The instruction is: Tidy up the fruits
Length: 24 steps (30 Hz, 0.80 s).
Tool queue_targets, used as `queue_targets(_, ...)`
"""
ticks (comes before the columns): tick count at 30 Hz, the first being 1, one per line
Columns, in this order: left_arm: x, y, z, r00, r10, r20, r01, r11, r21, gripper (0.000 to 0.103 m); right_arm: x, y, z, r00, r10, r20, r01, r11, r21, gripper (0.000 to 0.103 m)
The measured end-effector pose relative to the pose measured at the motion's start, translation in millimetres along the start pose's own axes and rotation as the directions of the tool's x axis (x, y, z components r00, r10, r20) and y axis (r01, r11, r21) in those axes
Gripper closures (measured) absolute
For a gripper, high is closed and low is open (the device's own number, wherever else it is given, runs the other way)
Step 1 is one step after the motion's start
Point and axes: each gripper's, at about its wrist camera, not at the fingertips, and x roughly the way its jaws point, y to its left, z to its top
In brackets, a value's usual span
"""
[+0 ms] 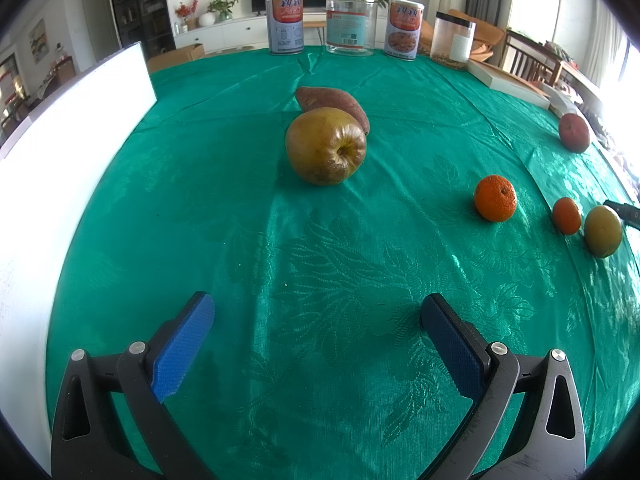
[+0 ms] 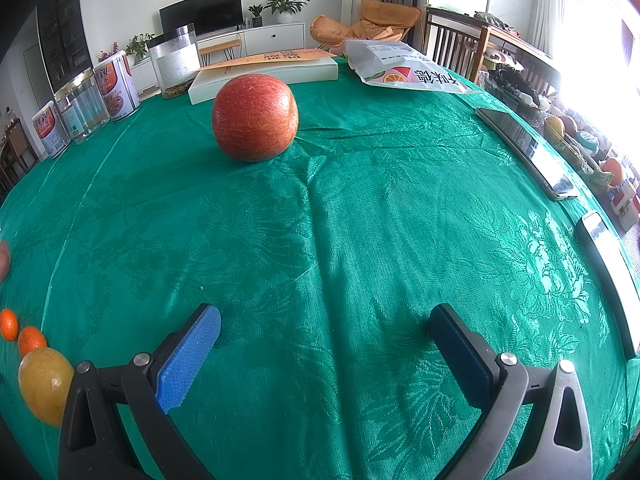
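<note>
On the green tablecloth (image 1: pixel 320 248), a brownish-yellow pear (image 1: pixel 325 146) lies straight ahead of my open left gripper (image 1: pixel 318 312), with a sweet potato (image 1: pixel 332 105) touching it behind. To the right sit a tangerine (image 1: pixel 495 198), a smaller tangerine (image 1: pixel 566 216), a yellow-green fruit (image 1: pixel 603 231) and a red apple (image 1: pixel 574 133). In the right wrist view the red apple (image 2: pixel 255 117) stands ahead and slightly left of my open right gripper (image 2: pixel 325 322). Two tangerines (image 2: pixel 31 340) and a yellow fruit (image 2: pixel 45 384) lie at the far left. Both grippers hold nothing.
Two tins (image 1: pixel 285 23), a clear jar (image 1: pixel 351 22) and a black-lidded jar (image 1: pixel 454 40) line the far table edge. A white box (image 1: pixel 60 168) fills the left side. A book (image 2: pixel 264 74), a snack bag (image 2: pixel 404 68) and two phones (image 2: pixel 528 152) lie right.
</note>
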Motion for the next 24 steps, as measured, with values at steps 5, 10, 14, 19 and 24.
queue_targets(5,-0.1,0.1,0.0,1.000,0.000,0.000,0.000,1.000,0.000,0.001,0.1,0.0,0.3,1.000,-0.001,0.000,0.001,1.000,0.000,0.000)
queue_targets(10,-0.3,0.3,0.0,1.000,0.000,0.000,0.000,1.000,0.000,0.001,0.2,0.1,0.2,1.000,-0.003,0.001,0.003,1.000,-0.001,0.000)
queue_targets(14,-0.3,0.3,0.1,1.000,0.000,0.000,0.000,1.000,0.000,0.000,0.3,0.2,0.2,1.000,-0.004,0.001,0.004,1.000,-0.001,0.000)
queue_targets(19,-0.4,0.4,0.1,1.000,0.000,0.000,0.000,1.000,0.000,0.001,0.3,0.3,0.2,1.000,-0.006,0.001,0.006,1.000,-0.001,0.000)
queue_targets(24,-0.6,0.5,0.2,1.000,0.000,0.000,0.000,1.000,0.000,0.000,0.3,0.5,-0.2,1.000,-0.007,0.001,0.007,1.000,-0.002,0.000)
